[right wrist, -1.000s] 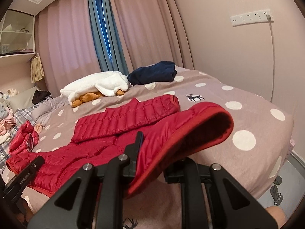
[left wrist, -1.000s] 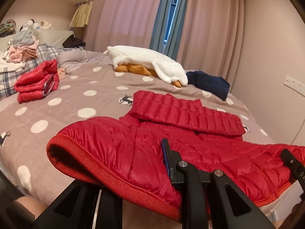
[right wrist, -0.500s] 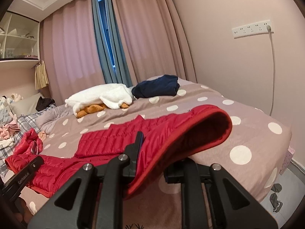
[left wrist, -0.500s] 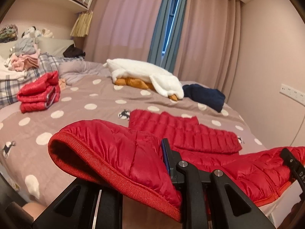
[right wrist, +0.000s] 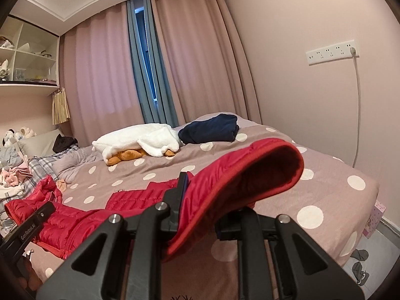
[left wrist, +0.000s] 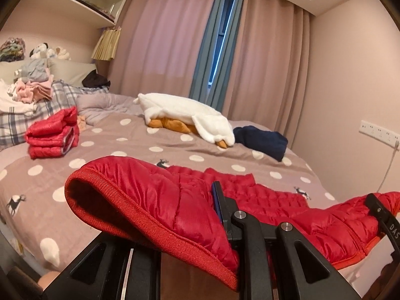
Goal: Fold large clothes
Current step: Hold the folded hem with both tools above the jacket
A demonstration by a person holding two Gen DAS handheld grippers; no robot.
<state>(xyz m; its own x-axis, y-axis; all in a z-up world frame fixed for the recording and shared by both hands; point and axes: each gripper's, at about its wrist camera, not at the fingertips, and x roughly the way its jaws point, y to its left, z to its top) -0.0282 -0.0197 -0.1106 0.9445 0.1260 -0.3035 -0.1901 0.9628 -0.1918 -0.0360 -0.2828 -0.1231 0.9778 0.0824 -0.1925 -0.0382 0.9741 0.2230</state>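
A red puffer jacket hangs between both grippers, while its far part with the folded sleeve still lies on the bed. My left gripper is shut on the ribbed hem at one corner, and the cloth drapes over and hides its left finger. In the right wrist view, my right gripper is shut on the other corner of the jacket, whose hem curls over its right finger. Each gripper shows at the edge of the other's view: the right gripper and the left gripper.
The bed has a dotted taupe cover. On it lie a folded red jacket, a white fleece over something orange and a navy garment. Loose clothes pile at the headboard. A wall socket with cord is on the right.
Both grippers have risen with the jacket's hem, lifting the near part off the bed. More of the curtains and ceiling shows now.
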